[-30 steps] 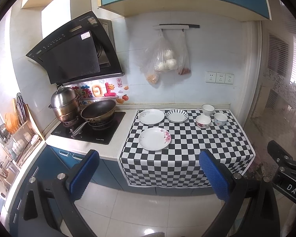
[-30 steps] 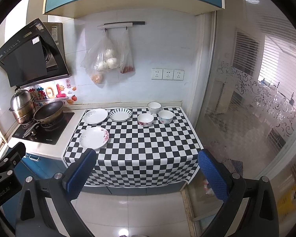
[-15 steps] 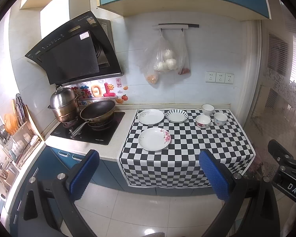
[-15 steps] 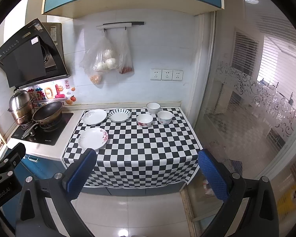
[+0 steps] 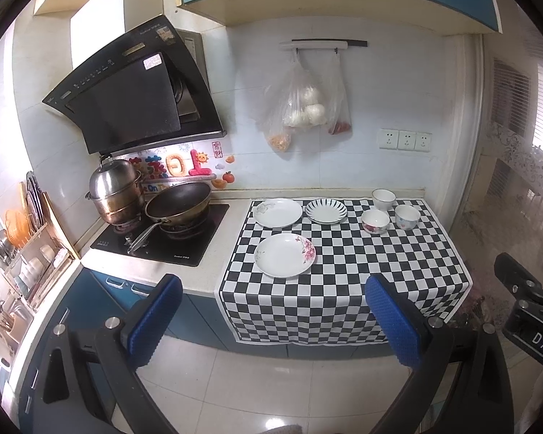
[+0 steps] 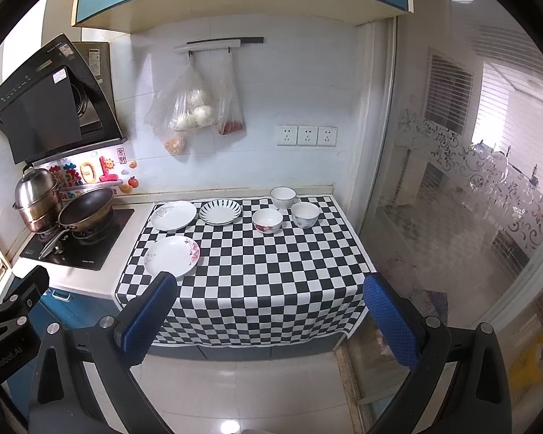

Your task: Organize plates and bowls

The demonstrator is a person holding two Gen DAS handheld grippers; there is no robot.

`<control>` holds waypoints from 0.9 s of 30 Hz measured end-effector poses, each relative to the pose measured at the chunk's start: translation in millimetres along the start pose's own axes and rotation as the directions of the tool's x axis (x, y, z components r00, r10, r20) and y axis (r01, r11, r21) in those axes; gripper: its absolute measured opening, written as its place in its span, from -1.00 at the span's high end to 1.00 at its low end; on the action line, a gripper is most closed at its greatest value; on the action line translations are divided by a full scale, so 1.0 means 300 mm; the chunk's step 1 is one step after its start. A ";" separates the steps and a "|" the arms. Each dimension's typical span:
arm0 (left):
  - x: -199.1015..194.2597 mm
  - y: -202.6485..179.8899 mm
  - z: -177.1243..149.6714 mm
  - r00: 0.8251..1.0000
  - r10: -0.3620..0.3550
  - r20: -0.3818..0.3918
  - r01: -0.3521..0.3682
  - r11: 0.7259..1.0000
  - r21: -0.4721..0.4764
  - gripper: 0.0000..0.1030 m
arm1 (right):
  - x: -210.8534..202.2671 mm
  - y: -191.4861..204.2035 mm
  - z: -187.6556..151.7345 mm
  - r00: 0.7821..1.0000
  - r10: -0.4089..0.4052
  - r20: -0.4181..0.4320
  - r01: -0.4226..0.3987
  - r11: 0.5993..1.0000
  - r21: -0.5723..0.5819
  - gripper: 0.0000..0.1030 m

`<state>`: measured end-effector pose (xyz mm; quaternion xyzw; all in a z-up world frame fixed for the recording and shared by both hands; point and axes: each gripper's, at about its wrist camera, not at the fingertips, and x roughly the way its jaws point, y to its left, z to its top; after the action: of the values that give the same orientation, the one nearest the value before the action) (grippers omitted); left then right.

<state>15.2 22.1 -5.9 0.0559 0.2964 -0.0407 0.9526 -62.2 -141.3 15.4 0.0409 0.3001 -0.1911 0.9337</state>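
Checkered black-and-white cloth (image 5: 344,271) covers the right part of the surface (image 5: 213,253), hanging over its front edge. All the dishes sit on it. Three plates on the cloth's left half: floral plate (image 5: 285,255) nearest the front-left, plain white plate (image 5: 278,212) behind it near the back edge, striped plate (image 5: 325,211) just beside that one to the right. Three bowls cluster at the back-right corner: white bowl (image 5: 383,199) at the back edge, pink-patterned bowl (image 5: 375,221) in front of it, third bowl (image 5: 407,217) to the right, close together but apart.

Left claw (image 5: 271,322) is wide open, holds nothing, hangs off the surface in front of its front edge, above the floor. Right claw (image 6: 271,322) likewise wide open and empty, also short of the front edge. Nothing stacked yet; task looks at its start.

Key relation: the floral plate lies straight ahead of the left claw, roughly centred between its blue pads (image 5: 155,320), closest dish to the front edge. In the right wrist view the same plate (image 6: 172,256) sits off to the left, just past the left pad, while the bowls (image 6: 267,220) lie ahead toward the back. So the left claw is judged nearer to the plates, the right claw better lined up for the bowls. Plates are round, no long axis; a grip would have to catch the rim. Stove (image 5: 163,242) with pan (image 5: 179,205) and steel pot (image 5: 116,195) sits on the surface left of the cloth.
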 end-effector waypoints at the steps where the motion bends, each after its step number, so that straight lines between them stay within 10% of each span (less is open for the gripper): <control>1: 0.015 0.005 0.004 1.000 0.010 0.005 -0.010 1.000 -0.003 -1.00 | 0.011 0.004 -0.001 1.000 0.005 -0.002 -0.005 1.000 0.008 -1.00; 27: 0.877 0.192 0.136 0.986 0.155 -0.057 -0.156 0.988 -0.005 -1.00 | 0.936 0.382 0.107 0.997 0.006 -0.077 -0.009 0.999 -0.037 -1.00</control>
<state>260.6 62.3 -117.7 0.0755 0.3179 0.0366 0.9444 208.7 -135.0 -124.7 0.0319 0.3392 -0.1804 0.9227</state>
